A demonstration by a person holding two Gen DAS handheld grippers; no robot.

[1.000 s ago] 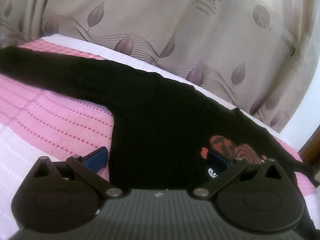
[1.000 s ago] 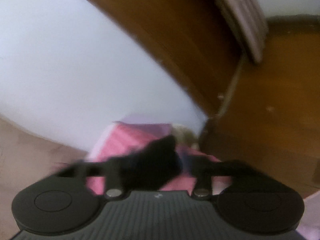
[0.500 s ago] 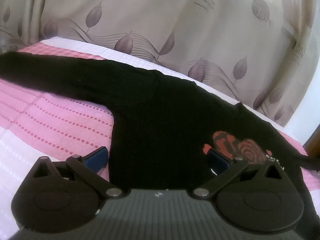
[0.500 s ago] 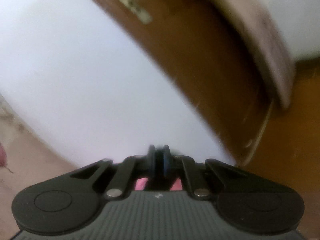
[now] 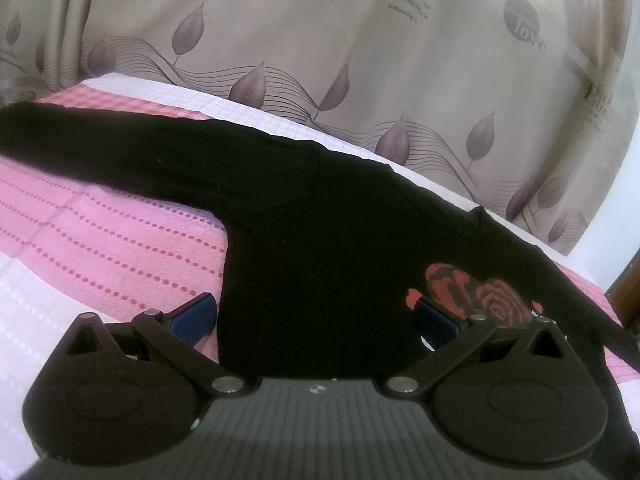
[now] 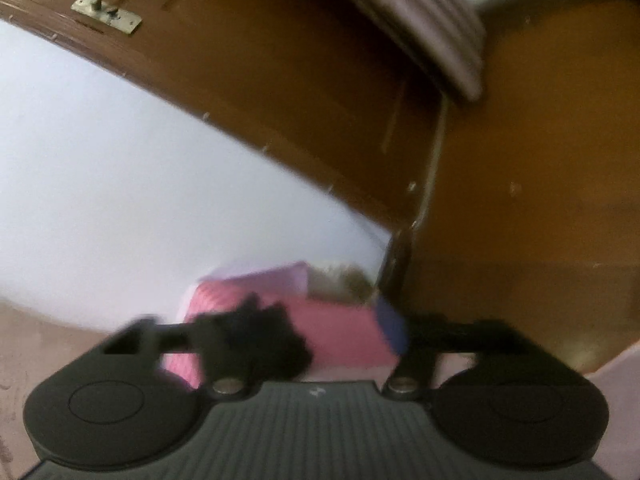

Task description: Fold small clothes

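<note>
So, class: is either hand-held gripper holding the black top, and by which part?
Neither: left hand-held gripper is open over the black top; right hand-held gripper is opening, gripping nothing.

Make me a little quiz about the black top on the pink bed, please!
1. True or false: the black long-sleeved top lies spread flat on the pink bedspread.
2. What colour is the print on the top? A green, B red, C yellow.
3. Fill in: the left gripper has its jaws ____ over the top's lower edge.

Key: 1 true; 2 B; 3 open.
</note>
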